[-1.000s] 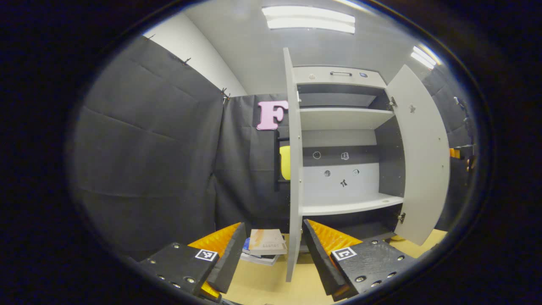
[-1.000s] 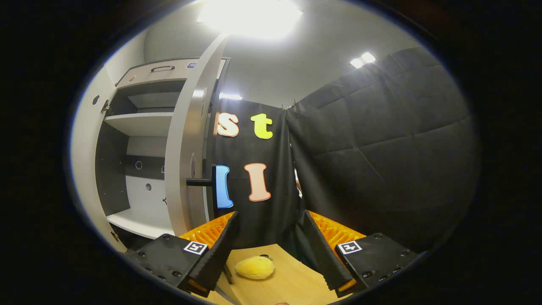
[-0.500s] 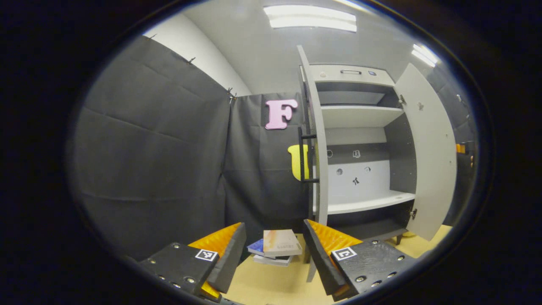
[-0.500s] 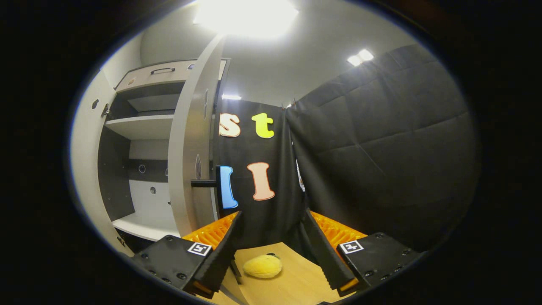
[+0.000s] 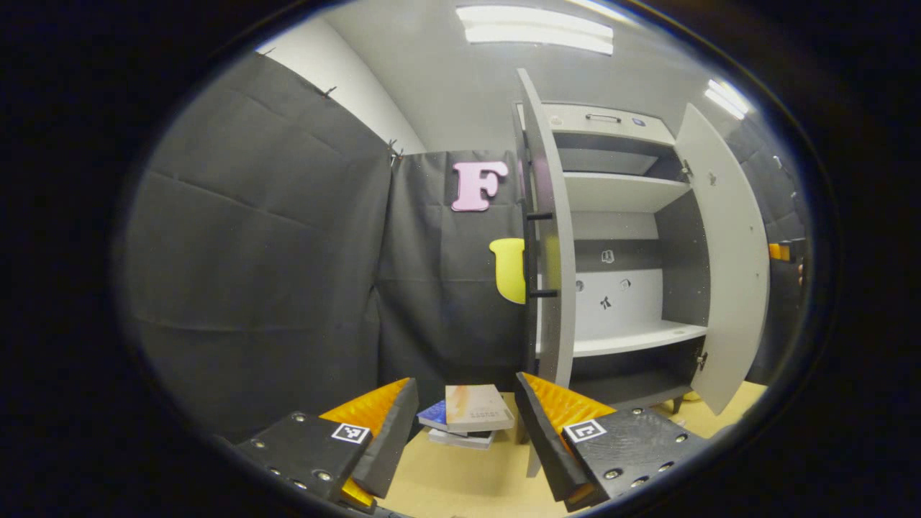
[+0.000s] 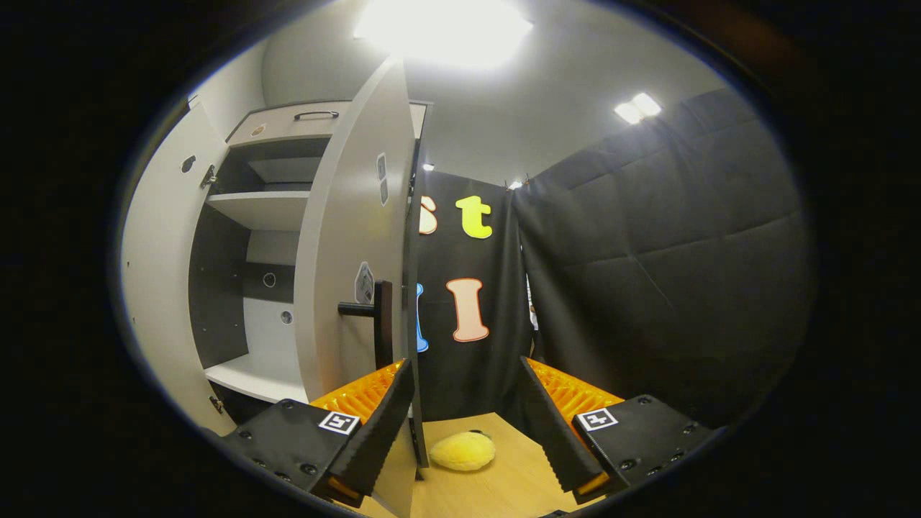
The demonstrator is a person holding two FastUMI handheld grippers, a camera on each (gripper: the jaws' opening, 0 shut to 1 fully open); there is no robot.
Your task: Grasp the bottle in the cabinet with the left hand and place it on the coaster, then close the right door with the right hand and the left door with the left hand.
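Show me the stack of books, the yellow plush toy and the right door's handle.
stack of books [image 5: 471, 414], left gripper view, top book's cover.
yellow plush toy [image 6: 462, 452], right gripper view, its middle.
right door's handle [image 6: 383, 324], right gripper view, the vertical bar.

Right door [image 6: 352, 237] (handle [image 6: 379, 324] outward) stands just before the spread right fingers [image 6: 370, 432].

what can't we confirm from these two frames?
- Bottle and coaster: whether the placement is done.
- Cabinet's lower shelf, left gripper view: its left part is hidden behind the left door.
- Right door, right gripper view: it covers the right part of the cabinet interior.
- Stickers on the back panel: too small to identify.
- Yellow object on the table: too blurred to name.
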